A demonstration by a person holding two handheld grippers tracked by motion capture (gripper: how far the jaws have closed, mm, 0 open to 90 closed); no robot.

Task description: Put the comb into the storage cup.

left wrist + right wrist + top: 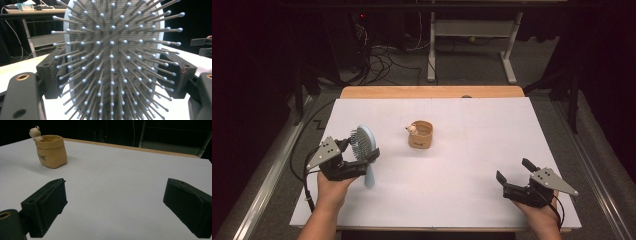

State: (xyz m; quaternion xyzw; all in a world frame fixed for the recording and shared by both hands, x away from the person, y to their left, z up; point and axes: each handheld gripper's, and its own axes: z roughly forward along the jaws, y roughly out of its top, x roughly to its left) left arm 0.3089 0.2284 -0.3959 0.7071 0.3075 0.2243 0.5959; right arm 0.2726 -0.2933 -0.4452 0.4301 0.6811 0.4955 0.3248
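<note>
A blue hairbrush [363, 142] is pinched by the left gripper [357, 156] above the white table [462, 150].

The brush is gripped by its round head, with its gray bristles [112, 62] turned toward the gripper and its handle hanging down. The right gripper [516, 176] is held low at the near right, its jaws spread wide with nothing between them. A small tan pot [420, 135] with a tiny figure [35, 132] on its rim is seen in the middle.

Matt plastic hairbrush [363, 142], matt white table sheet [452, 170], glossy ceramic pot [420, 135].
</note>
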